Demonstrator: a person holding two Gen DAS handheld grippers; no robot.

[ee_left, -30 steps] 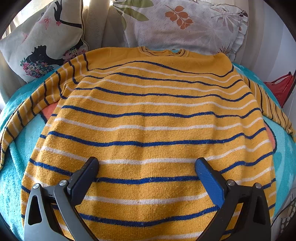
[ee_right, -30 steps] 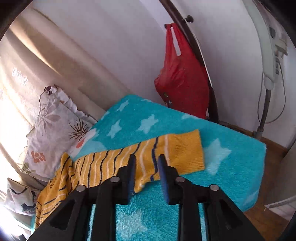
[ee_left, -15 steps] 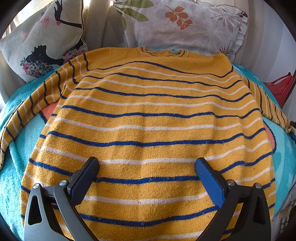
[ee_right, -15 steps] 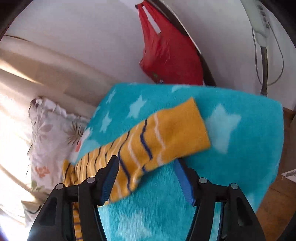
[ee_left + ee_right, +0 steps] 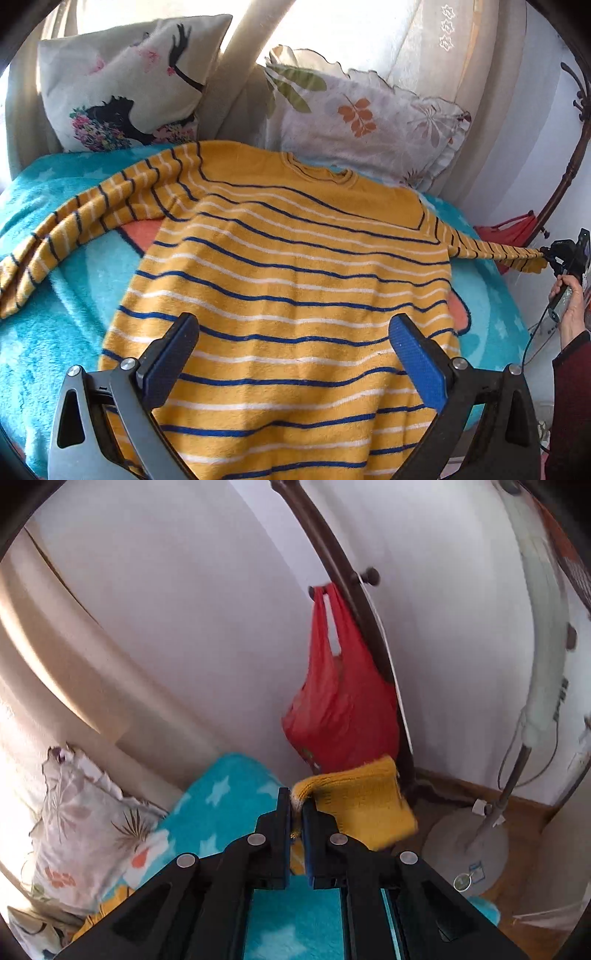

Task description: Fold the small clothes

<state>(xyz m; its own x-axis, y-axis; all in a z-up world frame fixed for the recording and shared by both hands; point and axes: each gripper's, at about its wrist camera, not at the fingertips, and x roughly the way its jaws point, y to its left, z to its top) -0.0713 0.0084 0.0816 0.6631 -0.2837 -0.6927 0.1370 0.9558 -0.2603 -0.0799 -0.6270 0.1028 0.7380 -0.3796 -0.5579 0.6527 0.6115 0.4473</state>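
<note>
A yellow sweater (image 5: 295, 280) with blue and white stripes lies flat, front up, on a turquoise star blanket (image 5: 55, 332). My left gripper (image 5: 293, 343) is open and empty, hovering over the sweater's lower body. My right gripper (image 5: 296, 808) is shut on the cuff of the right sleeve (image 5: 354, 805) and holds it lifted off the blanket. In the left wrist view that sleeve (image 5: 491, 253) stretches taut to the right gripper (image 5: 546, 254) at the far right. The left sleeve (image 5: 85, 218) lies bunched on the blanket.
Two printed pillows (image 5: 122, 85) (image 5: 369, 125) lean against the curtain behind the collar. A red bag (image 5: 340, 701) hangs on a dark wooden stand (image 5: 369, 638) beside the bed. A fan base (image 5: 469, 853) stands on the wooden floor to the right.
My right gripper closed on the right sleeve's cuff and lifted it off the blanket, pulling the sleeve straight. My left gripper rose and drew back, still open.
</note>
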